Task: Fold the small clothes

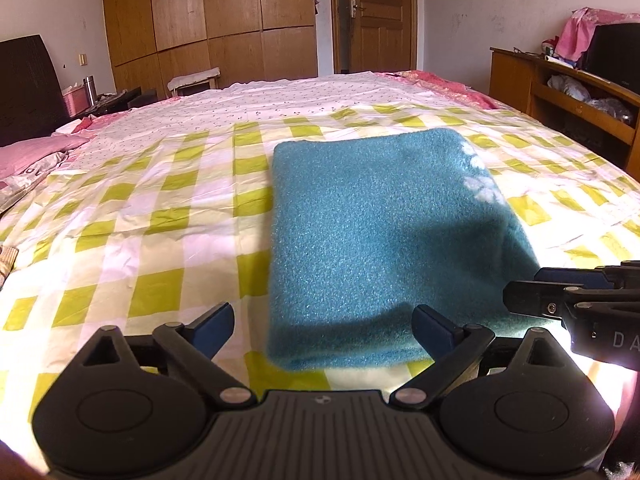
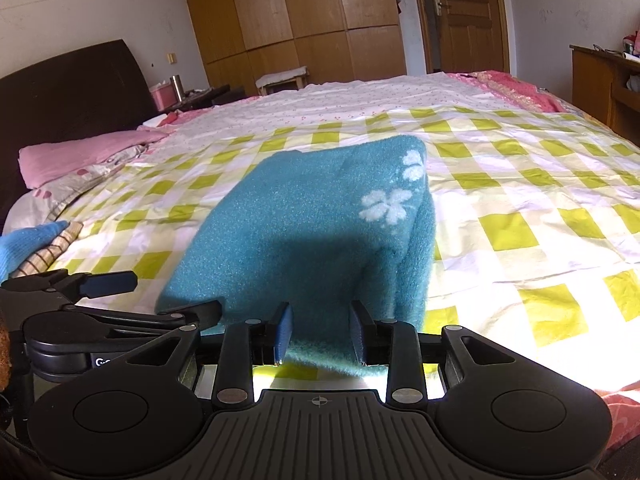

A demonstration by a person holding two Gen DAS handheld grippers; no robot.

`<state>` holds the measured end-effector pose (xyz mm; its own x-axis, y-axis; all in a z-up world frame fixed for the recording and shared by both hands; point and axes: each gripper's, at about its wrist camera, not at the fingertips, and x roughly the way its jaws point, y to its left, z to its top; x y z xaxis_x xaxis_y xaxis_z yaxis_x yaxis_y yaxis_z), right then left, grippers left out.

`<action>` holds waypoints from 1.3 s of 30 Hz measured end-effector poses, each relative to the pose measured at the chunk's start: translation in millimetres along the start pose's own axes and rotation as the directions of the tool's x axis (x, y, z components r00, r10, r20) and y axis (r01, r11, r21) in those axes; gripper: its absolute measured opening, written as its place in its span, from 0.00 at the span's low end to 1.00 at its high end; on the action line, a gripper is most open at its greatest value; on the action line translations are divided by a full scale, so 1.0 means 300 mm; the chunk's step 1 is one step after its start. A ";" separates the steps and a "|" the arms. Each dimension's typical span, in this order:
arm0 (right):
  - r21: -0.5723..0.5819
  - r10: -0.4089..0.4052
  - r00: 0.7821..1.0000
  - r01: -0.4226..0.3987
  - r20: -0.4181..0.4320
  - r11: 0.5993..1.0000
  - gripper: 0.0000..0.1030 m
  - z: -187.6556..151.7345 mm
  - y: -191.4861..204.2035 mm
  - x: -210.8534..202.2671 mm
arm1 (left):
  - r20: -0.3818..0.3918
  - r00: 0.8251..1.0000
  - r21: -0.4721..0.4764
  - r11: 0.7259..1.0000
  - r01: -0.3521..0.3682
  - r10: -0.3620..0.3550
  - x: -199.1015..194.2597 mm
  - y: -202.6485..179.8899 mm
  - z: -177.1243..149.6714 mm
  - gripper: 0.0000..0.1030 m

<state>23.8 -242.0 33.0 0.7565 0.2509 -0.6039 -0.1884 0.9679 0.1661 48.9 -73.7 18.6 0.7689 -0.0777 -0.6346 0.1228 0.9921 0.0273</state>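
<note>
A teal fleece garment (image 1: 372,232) with white flower prints lies folded into a rectangle on the checked bed sheet (image 1: 152,216). My left gripper (image 1: 324,320) is open over its near edge, fingers wide apart, holding nothing. My right gripper (image 2: 320,332) has its blue pads partly apart, with the garment's (image 2: 304,224) near right edge between them; that side is lifted and bunched. The right gripper also shows in the left wrist view (image 1: 560,292) at the garment's right corner. The left gripper shows at the left of the right wrist view (image 2: 116,292).
Pink pillows (image 2: 80,156) and a dark headboard (image 2: 72,88) are at the left. A wooden desk (image 1: 568,92) stands at the right of the bed. A wardrobe (image 1: 208,16) and door are at the far wall. A striped cloth (image 2: 44,252) lies at the bed's left edge.
</note>
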 end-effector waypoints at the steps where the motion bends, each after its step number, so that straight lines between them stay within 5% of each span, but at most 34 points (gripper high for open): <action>1: 0.004 -0.001 1.000 0.001 -0.004 1.000 0.30 -0.005 -0.001 0.000 | -0.004 1.000 -0.003 1.000 -0.002 0.002 -0.002 0.001 -0.004 0.99; 39: 0.011 -0.026 0.999 0.027 -0.020 1.000 0.34 -0.074 0.029 -0.014 | -0.019 1.000 -0.037 0.999 -0.005 0.004 -0.050 0.003 -0.046 1.00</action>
<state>5.0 -234.5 19.6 0.7486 0.2256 -0.6235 -0.1613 0.9740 0.1588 28.8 -70.4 17.5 0.7575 -0.0716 -0.6489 0.0958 0.9954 0.0020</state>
